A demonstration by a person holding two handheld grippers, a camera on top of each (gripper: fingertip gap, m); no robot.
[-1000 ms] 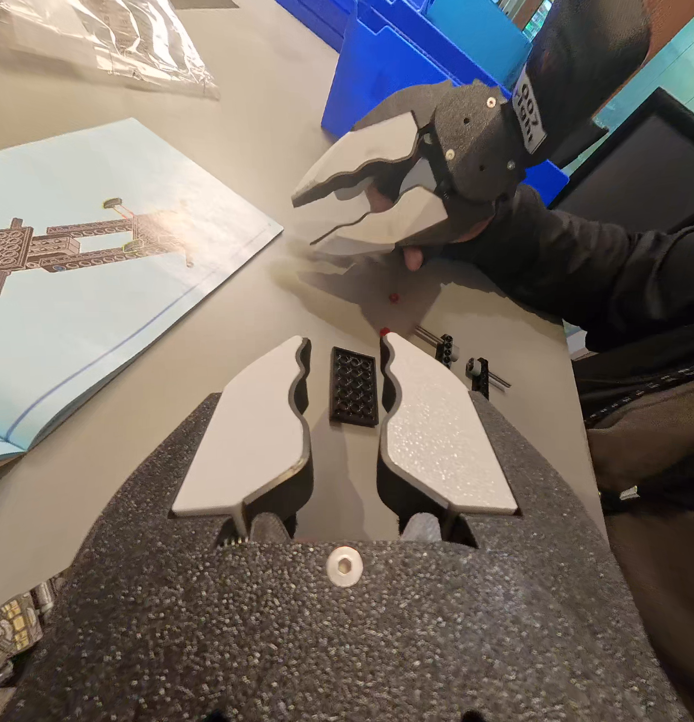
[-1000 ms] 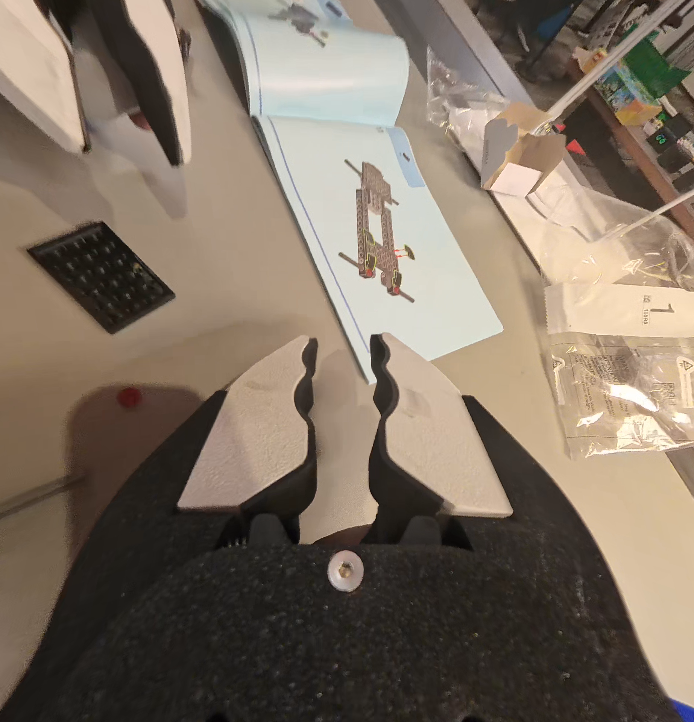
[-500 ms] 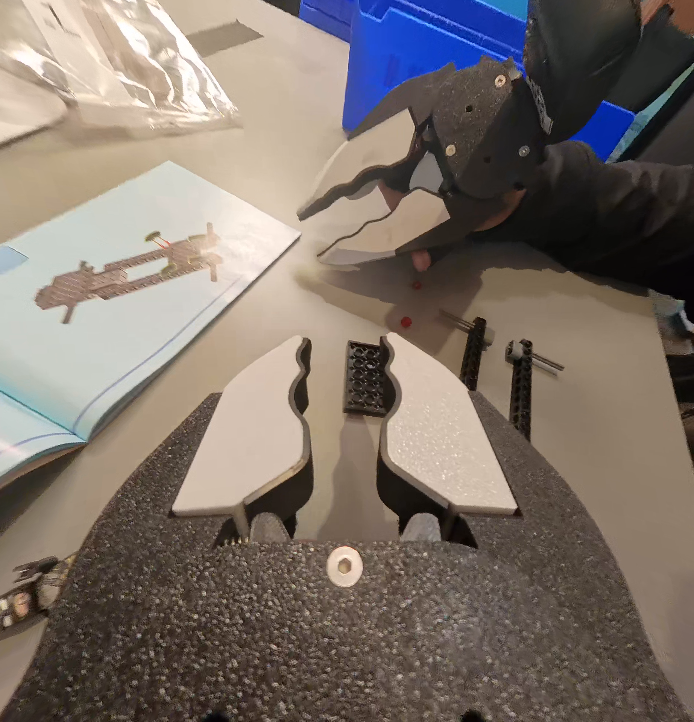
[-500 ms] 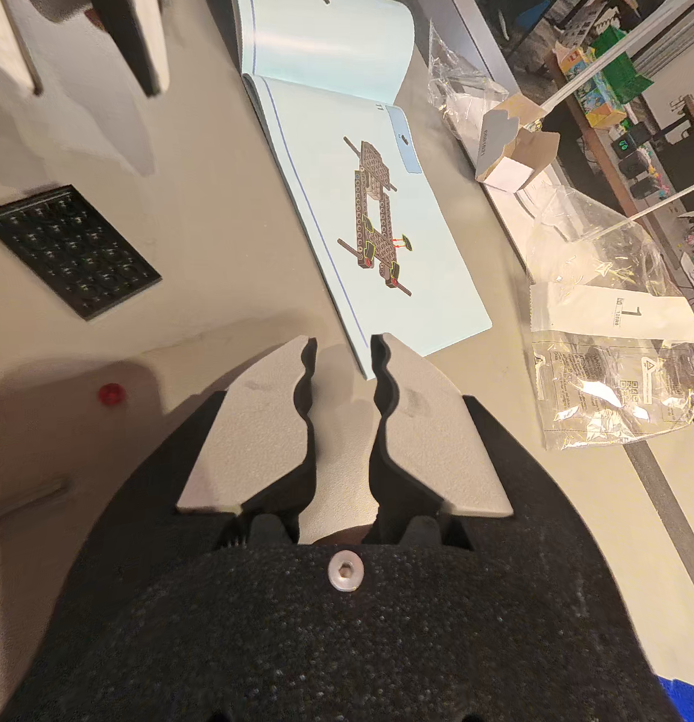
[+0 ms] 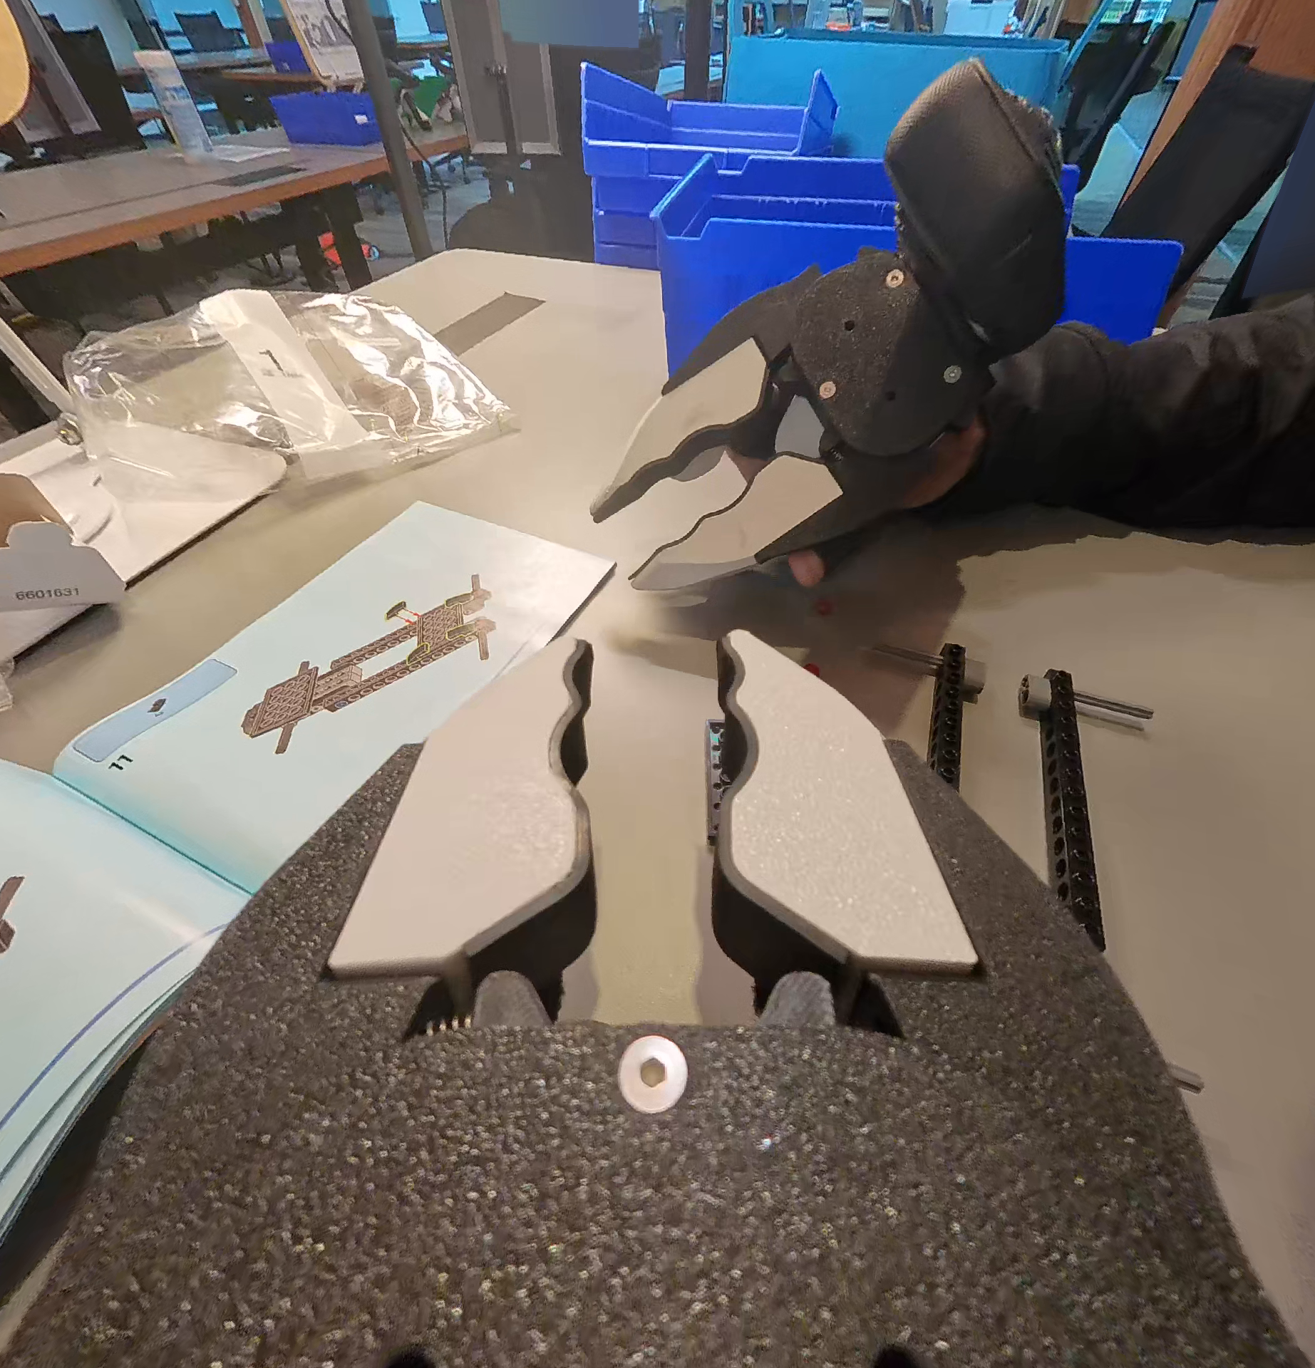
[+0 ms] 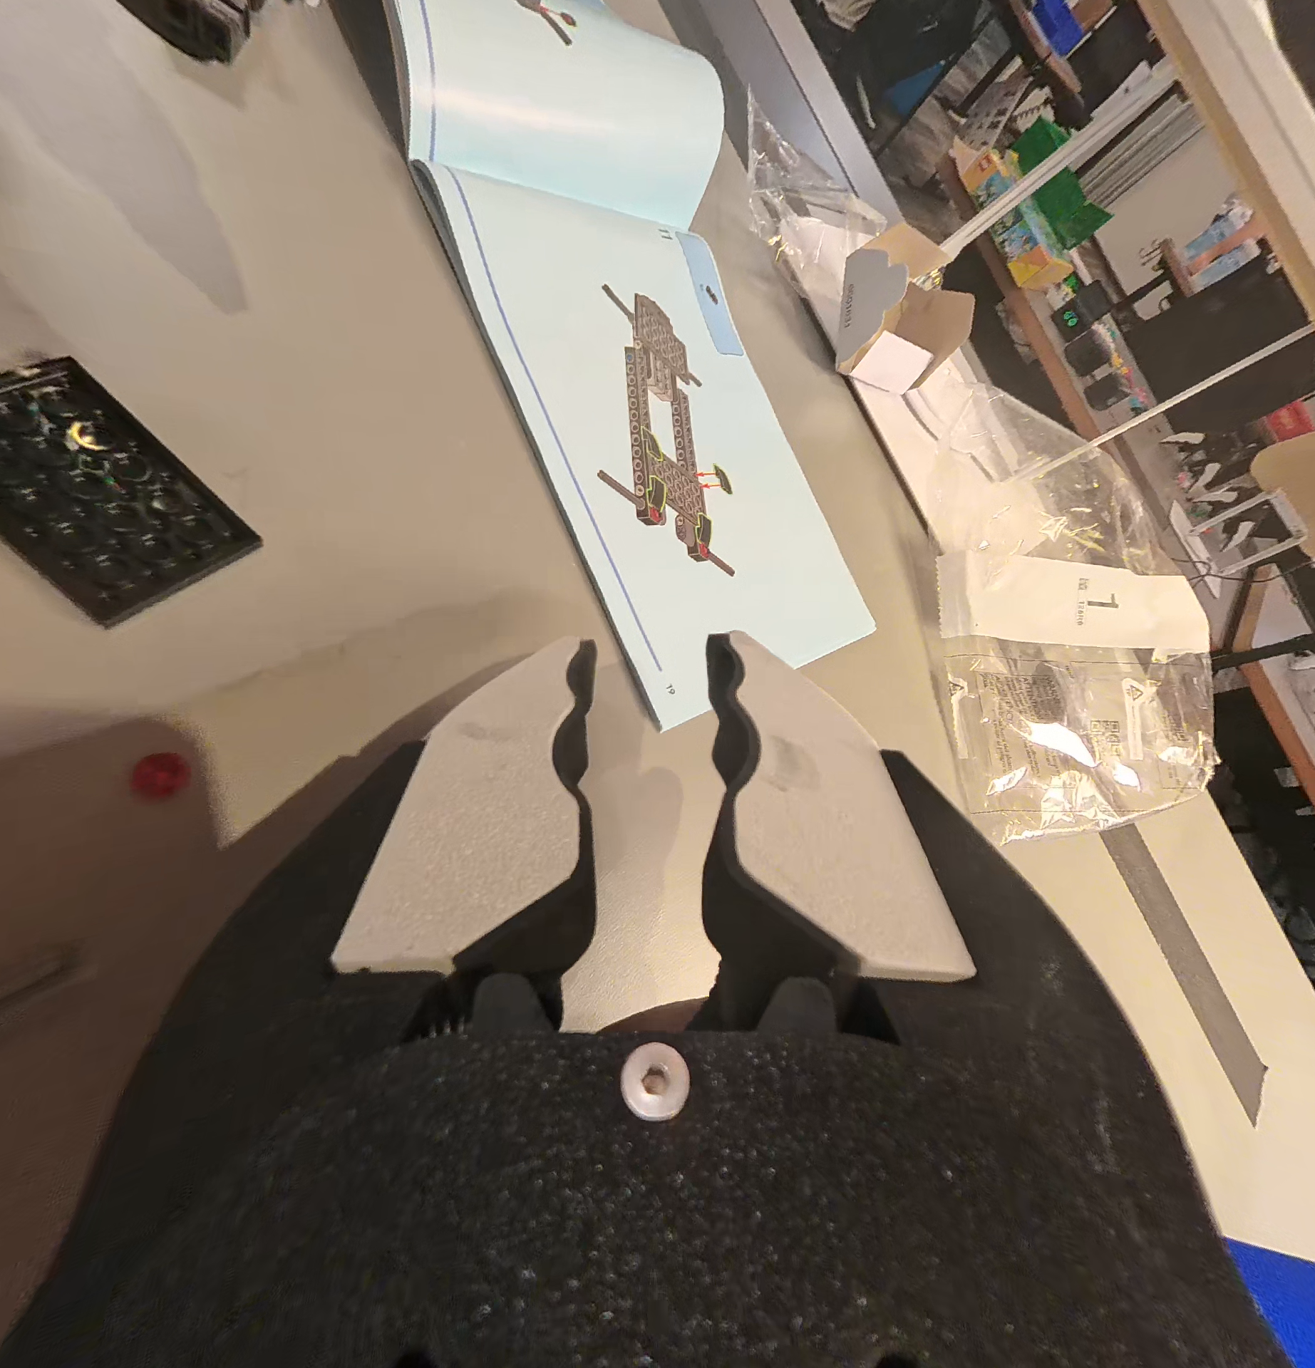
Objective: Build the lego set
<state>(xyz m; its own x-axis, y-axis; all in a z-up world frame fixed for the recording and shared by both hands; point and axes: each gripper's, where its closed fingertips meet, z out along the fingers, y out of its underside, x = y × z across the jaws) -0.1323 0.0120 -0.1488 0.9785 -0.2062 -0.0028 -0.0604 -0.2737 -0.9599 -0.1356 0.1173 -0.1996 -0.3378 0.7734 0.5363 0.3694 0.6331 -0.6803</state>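
My left gripper [image 5: 654, 651] is open and empty above the table. A black studded plate [image 5: 717, 770] lies flat on the table below it, mostly hidden by my right-hand finger [image 5: 824, 799]. My right gripper [image 5: 619, 549] hovers ahead of it, open and empty, its tips near the corner of an open light-blue booklet [image 5: 343, 666]. In the right wrist view the right gripper [image 6: 650, 651] is open over bare table at the booklet's corner [image 6: 676, 459]. The black plate [image 6: 99, 488] lies to its left, and a small red stud [image 6: 159, 773] lies nearer.
Two black beams with grey axles [image 5: 947, 718] [image 5: 1069, 799] and red studs [image 5: 824, 607] lie right of the left gripper. Clear plastic bags [image 5: 284, 377] [image 6: 1069, 711], a torn cardboard box [image 6: 898, 326] and blue bins [image 5: 750, 244] lie beyond. A dark sleeve [image 5: 1158, 444] rests on the table. About 12 cm separates my left fingertips from my right. The black plate [image 6: 99, 488] is about 7 cm from my left fingertips.
The left gripper has tilted up and drawn back, so the plate now sits under its right finger. The right gripper's jaws have opened slightly. The left gripper has left the right wrist view.
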